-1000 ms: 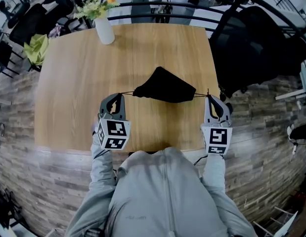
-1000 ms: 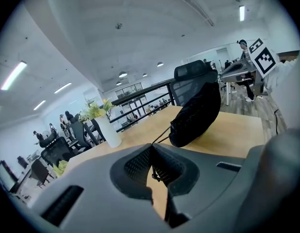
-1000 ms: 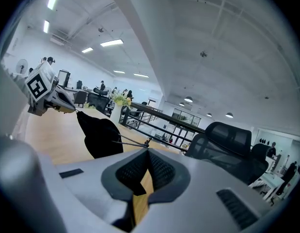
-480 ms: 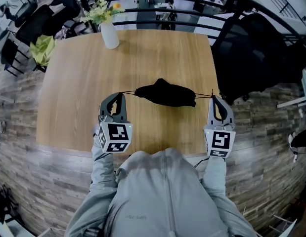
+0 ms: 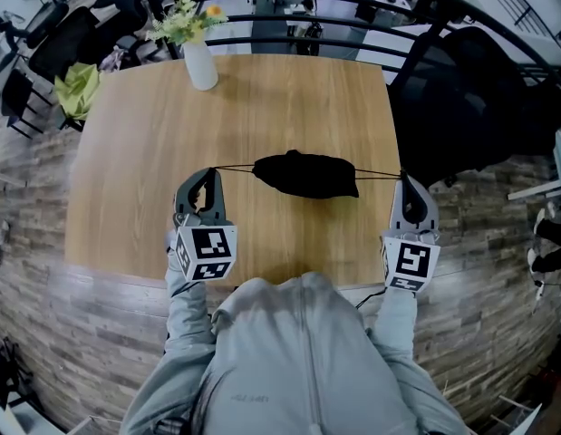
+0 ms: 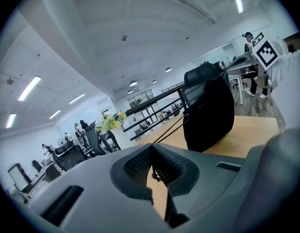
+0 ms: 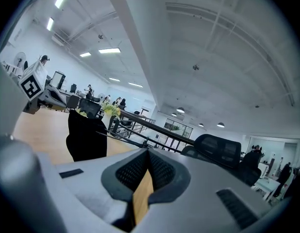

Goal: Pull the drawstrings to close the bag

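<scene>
A black bag (image 5: 307,176) sits at the middle of the wooden bench (image 5: 135,179), slightly toward the near edge, bunched into a low, wide lump with its mouth gathered. A thin cord runs straight out from each end. The left drawstring (image 5: 235,167) stretches taut to the left claw (image 5: 213,172), and the right drawstring (image 5: 380,174) stretches taut to the right claw (image 5: 404,179), so the bag lies on a line between the two. In the left gripper view the left claw (image 6: 150,147) is pinched fully together on its cord, whose knotted end dangles just behind the tips while the doubled cord leads away to the bag (image 6: 208,115). In the right gripper view the right claw (image 7: 147,152) is likewise closed tight, with the cord (image 7: 121,137) leaving its tips toward the bag (image 7: 86,135). Whether the bag's underside rests on the bench or hangs just clear cannot be told. A white vase (image 5: 201,64) of flowers stands near the far left corner, well apart from the bag.
</scene>
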Available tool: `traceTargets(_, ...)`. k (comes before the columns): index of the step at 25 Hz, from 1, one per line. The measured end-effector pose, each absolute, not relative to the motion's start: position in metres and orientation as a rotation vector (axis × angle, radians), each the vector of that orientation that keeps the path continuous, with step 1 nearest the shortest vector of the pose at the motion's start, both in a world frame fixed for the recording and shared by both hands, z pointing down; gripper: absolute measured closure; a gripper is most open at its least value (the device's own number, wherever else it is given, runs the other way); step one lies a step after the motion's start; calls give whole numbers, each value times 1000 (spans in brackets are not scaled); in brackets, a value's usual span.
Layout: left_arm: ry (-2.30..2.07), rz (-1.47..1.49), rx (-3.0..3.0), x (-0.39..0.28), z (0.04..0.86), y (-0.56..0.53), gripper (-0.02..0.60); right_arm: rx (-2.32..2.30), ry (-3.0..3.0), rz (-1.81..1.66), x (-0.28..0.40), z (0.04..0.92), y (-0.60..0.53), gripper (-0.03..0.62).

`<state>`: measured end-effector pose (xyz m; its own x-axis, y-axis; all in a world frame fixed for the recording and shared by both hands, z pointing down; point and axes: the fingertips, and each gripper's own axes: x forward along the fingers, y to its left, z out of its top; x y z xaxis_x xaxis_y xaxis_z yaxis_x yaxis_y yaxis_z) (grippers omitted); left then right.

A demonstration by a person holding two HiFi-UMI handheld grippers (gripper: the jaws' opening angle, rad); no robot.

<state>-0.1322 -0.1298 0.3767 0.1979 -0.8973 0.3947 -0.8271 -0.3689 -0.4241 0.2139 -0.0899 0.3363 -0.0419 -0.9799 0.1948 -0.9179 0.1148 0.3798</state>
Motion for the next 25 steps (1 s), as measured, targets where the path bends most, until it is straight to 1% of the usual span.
traceTargets(13,1708,-986,-2331,-142,396,-130,555,1892,-1990,-99,239,354,-89,571)
traceTargets(25,1720,-1037,-2302,-154,408,-125,555,1936,-1956,-74,256,362,-81,571)
